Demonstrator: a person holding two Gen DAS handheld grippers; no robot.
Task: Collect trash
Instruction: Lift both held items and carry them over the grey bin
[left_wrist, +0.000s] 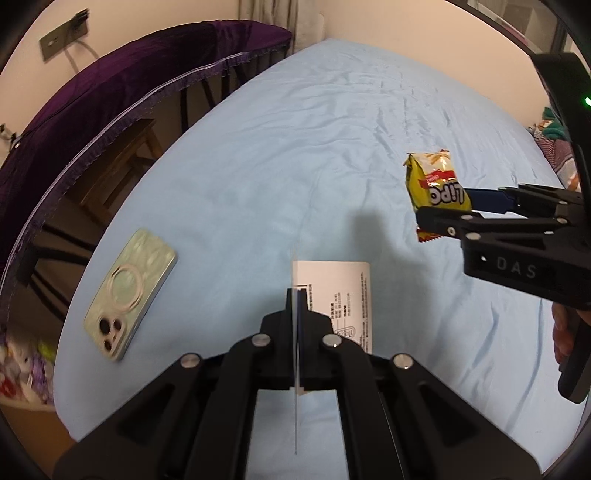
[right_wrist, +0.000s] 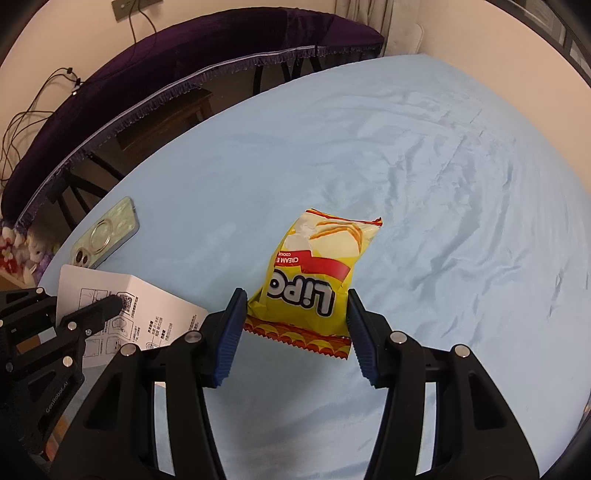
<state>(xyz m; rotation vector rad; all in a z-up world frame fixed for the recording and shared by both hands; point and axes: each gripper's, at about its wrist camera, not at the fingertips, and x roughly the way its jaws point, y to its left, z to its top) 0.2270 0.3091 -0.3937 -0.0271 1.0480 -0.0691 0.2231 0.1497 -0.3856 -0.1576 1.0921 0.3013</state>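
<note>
blue bed sheet (right_wrist: 424, 166); left tool (left_wrist: 297, 295) clamps white leaflet (left_wrist: 332, 291), right tool (right_wrist: 295, 325) grips yellow snack packet (right_wrist: 317, 273); phone (left_wrist: 129, 291) beside

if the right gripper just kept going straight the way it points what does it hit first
The right gripper already holds the yellow snack bag between its fingers, so that bag leads. Beyond it lies only the blue bed sheet; the bag would probably touch that first, though depth is hard to judge.

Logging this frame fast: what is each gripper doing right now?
Left gripper: shut on the white leaflet.
Right gripper: jaws pinch the yellow snack packet, lifted off the bed.
</note>
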